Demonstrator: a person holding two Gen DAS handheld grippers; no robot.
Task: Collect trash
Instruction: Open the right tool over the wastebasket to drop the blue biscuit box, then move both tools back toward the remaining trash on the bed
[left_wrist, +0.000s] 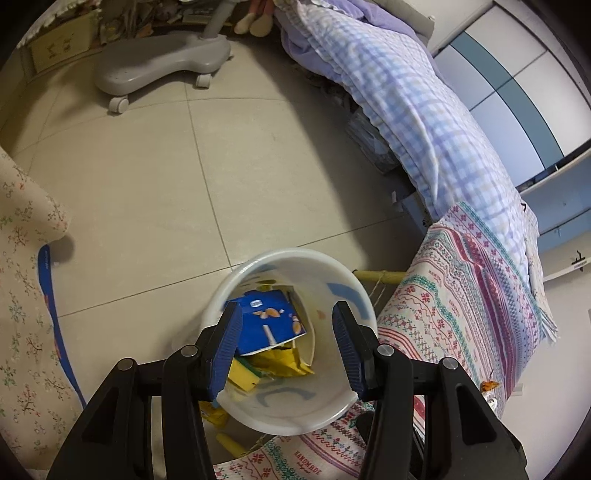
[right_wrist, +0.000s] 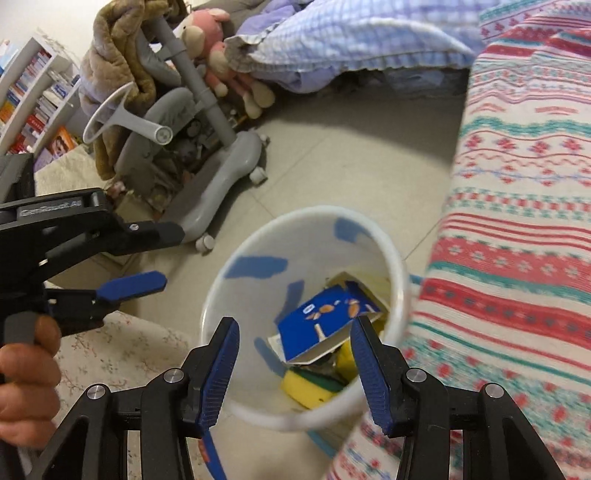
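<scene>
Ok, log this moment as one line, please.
left claw: open, empty | right claw: open, empty | white bin: holds blue carton, yellow sponge | both claws over bin

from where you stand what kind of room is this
Most likely a bedroom, perhaps a child's: a bed with a checked quilt, a pink stuffed toy beside it, and a bookshelf by the wall. A white bin stands on the tiled floor.

The striped blanket (right_wrist: 517, 229) smears with blur on the right. In the bin (left_wrist: 332, 273), the blue carton (left_wrist: 269, 321) hides most of the yellow sponge (right_wrist: 314, 387); its lettering is unreadable.
</scene>
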